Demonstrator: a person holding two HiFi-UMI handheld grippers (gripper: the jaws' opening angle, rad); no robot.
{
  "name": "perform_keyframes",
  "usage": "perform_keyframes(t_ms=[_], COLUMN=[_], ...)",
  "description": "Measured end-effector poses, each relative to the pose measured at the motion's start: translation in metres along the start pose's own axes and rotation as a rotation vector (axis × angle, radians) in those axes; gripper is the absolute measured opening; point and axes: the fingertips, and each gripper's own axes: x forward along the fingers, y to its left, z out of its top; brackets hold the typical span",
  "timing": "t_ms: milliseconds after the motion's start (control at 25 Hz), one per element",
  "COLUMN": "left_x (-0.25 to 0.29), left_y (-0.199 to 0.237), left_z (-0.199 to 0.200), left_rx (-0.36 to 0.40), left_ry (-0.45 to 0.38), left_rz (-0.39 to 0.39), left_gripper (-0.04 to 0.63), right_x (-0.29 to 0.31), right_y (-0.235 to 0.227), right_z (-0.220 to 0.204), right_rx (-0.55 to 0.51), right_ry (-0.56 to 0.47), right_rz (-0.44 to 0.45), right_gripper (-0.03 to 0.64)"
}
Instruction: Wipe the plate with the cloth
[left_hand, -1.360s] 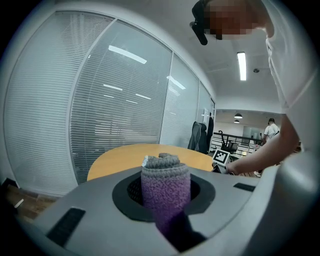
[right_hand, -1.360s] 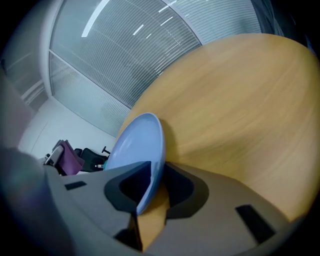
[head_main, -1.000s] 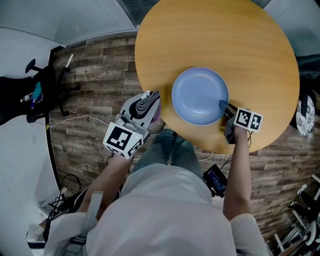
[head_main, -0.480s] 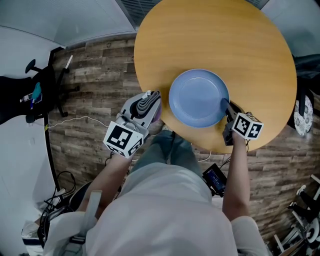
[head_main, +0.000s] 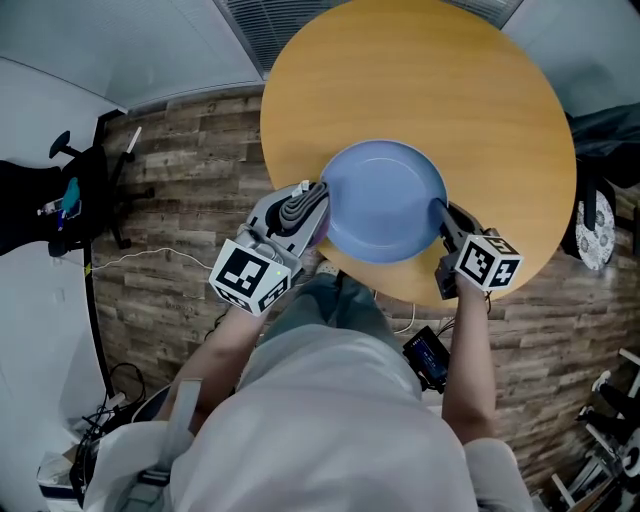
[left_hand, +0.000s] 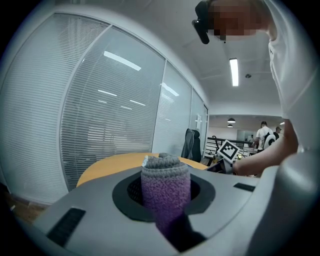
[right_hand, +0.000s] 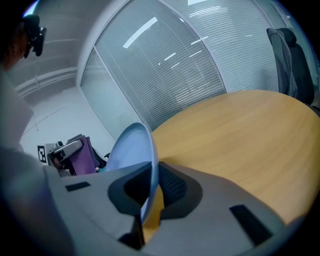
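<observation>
The light blue plate (head_main: 385, 200) is lifted off the round wooden table (head_main: 420, 70) and tilted. My right gripper (head_main: 443, 220) is shut on its right rim; in the right gripper view the plate (right_hand: 131, 150) stands edge-on between the pads of that gripper (right_hand: 150, 187). My left gripper (head_main: 312, 203) is just off the plate's left edge, shut on a rolled grey and purple cloth (head_main: 297, 208). In the left gripper view the cloth (left_hand: 165, 182) sticks up between the jaws, and the right gripper's marker cube (left_hand: 228, 150) shows beyond it.
I stand at the table's near edge over a wood plank floor. A black office chair (head_main: 60, 190) is at the left with cables near it. A dark device (head_main: 428, 358) hangs by my right hip. A patterned bag (head_main: 598, 228) lies at the right. Window blinds (right_hand: 165, 65) line the wall.
The right gripper has closed on the plate's rim and raised it off the table, tilting it and carrying it left toward the cloth. The left gripper has risen a little.
</observation>
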Motion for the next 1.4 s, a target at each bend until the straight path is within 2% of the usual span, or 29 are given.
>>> perform_keyframes(t_ms=[280,480,760,960,1400], left_x=[0.003,0.006,0.021,0.027,0.040], left_y=[-0.010,-0.014,-0.022,-0.029,-0.037], left_z=[0.029,0.053,0.071,0.080,0.084], left_rx=[0.028,0.077,0.138,0.137,0.213], left_ry=[-0.008,-0.037,-0.055,-0.064,0.043], left_rz=[-0.025,-0.031,-0.059,-0.080,-0.110], left_gripper=[0.075,0.075,0.075,0.075,0.075], right_x=[-0.013,-0.025,-0.031,-0.036,-0.042], right_y=[0.018,0.029,0.039,0.046,0.063], right_z=[0.022,0.039,0.050,0.049,0.053], right_rx=[-0.031,-0.079,-0.040,-0.031,-0.067], right_ry=[-0.043,-0.071,-0.095,-0.095,-0.091], right_rz=[0.010,0.009,0.021,0.023,-0.006], right_gripper=[0.034,0.032,0.032,0.032,0.032])
